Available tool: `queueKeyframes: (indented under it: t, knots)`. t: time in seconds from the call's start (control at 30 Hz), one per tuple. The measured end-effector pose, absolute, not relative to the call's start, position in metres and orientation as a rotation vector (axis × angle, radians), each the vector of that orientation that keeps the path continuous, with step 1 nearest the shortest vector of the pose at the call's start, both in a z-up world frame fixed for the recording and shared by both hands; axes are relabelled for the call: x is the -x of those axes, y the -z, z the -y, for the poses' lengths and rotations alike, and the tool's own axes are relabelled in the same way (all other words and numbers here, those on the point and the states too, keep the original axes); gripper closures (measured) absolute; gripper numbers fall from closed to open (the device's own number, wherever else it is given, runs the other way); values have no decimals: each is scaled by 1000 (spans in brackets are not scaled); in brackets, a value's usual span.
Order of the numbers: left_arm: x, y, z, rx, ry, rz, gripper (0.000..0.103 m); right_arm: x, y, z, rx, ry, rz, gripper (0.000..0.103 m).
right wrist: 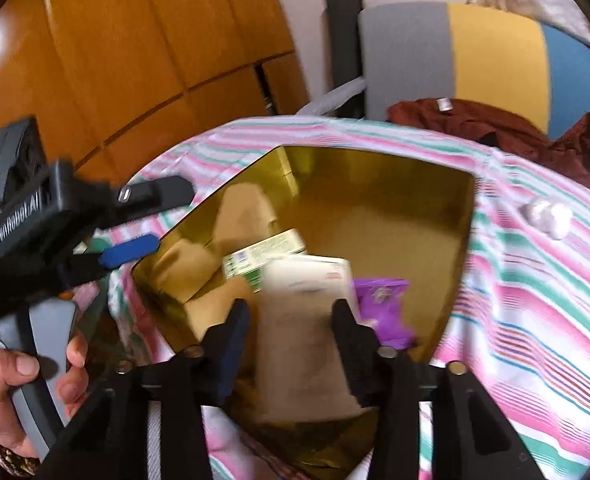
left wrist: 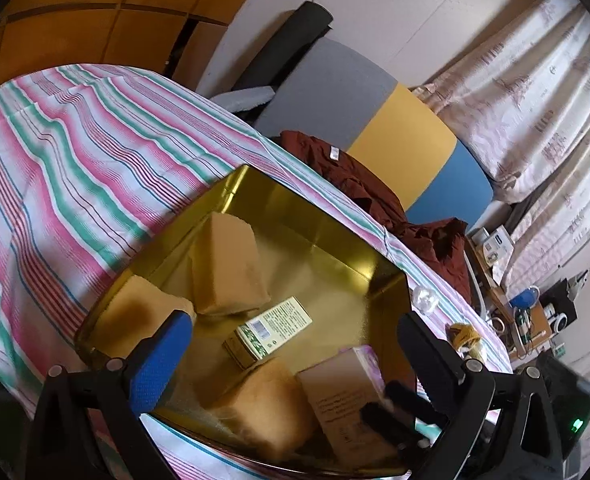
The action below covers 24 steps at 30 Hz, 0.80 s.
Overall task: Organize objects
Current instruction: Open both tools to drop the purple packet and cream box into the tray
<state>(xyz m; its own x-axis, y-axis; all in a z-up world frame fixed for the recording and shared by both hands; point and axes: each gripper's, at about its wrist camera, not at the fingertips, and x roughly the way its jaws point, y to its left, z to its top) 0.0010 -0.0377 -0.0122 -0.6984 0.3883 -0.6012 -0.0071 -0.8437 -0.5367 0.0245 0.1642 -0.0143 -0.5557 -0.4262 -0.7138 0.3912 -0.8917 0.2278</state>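
Packing step: right gripper [right wrist: 291,320] grasping a box [right wrist: 303,320] over the tin [right wrist: 375,168], left gripper [left wrist: 295,340] released; next, lower and release.

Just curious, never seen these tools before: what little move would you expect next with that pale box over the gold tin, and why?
Probably lower it a little and open the right tool. Its fingers sit either side of the pale box, apparently gripping it, and the box is already over the gold tin, beside the green carton. The left tool is open and holds nothing.
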Motion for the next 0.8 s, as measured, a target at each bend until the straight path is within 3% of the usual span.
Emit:
queueKeyframes:
  t: [0.1, 0.3, 0.8]
  knots:
    - [0, 10, 43, 1092, -2615, 767, 0, -18, 19, -158, -1146, 2451, 36, 61]
    - [0, 10, 41, 1093, -2612, 760, 0, -30, -1, -172, -1035, 2459, 160, 61]
    - [-18, 0, -20, 1024, -2466, 486, 0, -43, -4, -272, -1040, 2694, 426, 58]
